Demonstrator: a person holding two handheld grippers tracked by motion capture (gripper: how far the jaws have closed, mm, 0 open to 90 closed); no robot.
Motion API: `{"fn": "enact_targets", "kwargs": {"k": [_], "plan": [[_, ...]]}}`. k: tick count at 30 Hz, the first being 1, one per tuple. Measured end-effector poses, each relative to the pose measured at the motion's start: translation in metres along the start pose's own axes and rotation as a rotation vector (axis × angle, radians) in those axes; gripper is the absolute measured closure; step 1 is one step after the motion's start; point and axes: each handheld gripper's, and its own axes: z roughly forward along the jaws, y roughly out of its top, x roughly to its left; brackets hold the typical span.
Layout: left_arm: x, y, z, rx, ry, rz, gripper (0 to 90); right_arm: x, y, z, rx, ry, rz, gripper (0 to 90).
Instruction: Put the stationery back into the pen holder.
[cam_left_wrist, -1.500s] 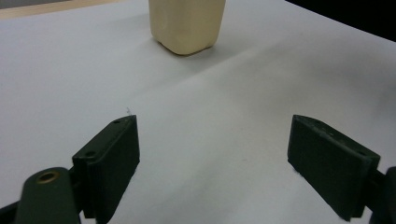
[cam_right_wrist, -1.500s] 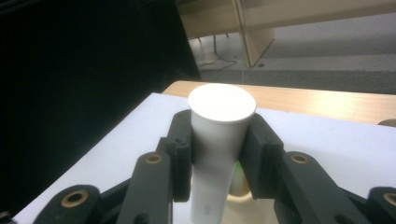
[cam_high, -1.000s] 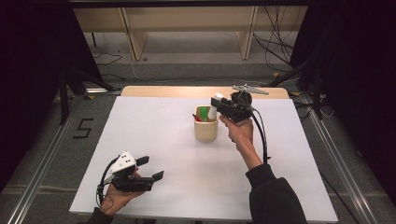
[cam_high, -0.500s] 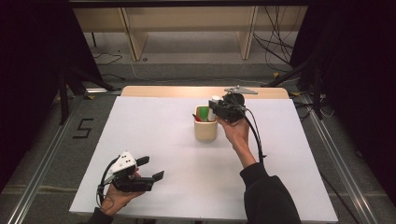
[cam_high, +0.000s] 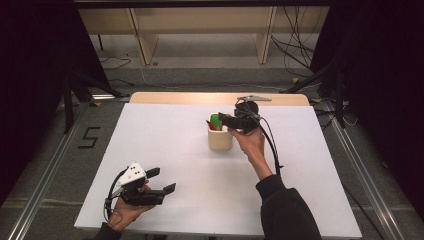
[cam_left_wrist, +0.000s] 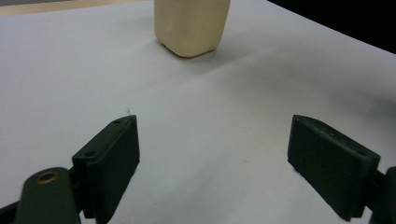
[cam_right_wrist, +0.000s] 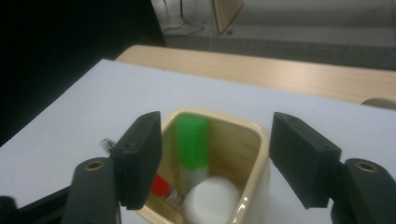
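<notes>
**Table surface and its load**

White table (cam_high: 165, 145) with a bare wooden strip (cam_high: 200, 98) along its far edge. One cream holder cup (cam_high: 220, 139) stands upright on the white surface, directly beneath the right gripper (cam_high: 223, 119) and well ahead of the left gripper (cam_high: 160, 180), which is low over the near edge.

Beyond the right gripper (cam_high: 226, 120), a pale wooden bench frame (cam_high: 200, 22) stands on grey floor (cam_high: 200, 75) strewn with black cables (cam_high: 295, 50). Black curtains (cam_high: 35, 65) hang on both sides. Left of it, a black floor marking "5" (cam_high: 89, 137).
</notes>
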Motion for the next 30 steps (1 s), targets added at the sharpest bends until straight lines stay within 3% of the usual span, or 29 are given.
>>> {"fn": "enact_targets", "kwargs": {"k": [3, 7, 11, 17, 27, 30], "plan": [[0.0, 0.0, 0.001, 0.004, 0.001, 0.002, 16.3, -0.002, 0.004, -0.012, -0.033, 0.012, 0.006, 31.4], [0.0, 0.0, 0.001, 0.004, 0.001, 0.001, 16.4, -0.004, 0.005, -0.027, -0.034, 0.035, -0.01, 29.3], [0.001, -0.001, 0.001, 0.007, -0.001, -0.007, 16.4, -0.005, -0.001, -0.039, -0.03, 0.032, -0.064, 28.2], [0.001, -0.001, 0.001, 0.008, 0.003, -0.005, 16.3, -0.01, -0.012, -0.055, -0.033, 0.061, -0.064, 27.4], [0.001, -0.001, 0.001, 0.009, -0.002, -0.006, 16.3, -0.002, -0.025, -0.078, -0.038, 0.089, -0.132, 26.9], [0.001, -0.001, 0.001, 0.006, -0.005, -0.01, 16.3, -0.002, -0.028, -0.082, -0.04, 0.1, -0.131, 26.7]]}}
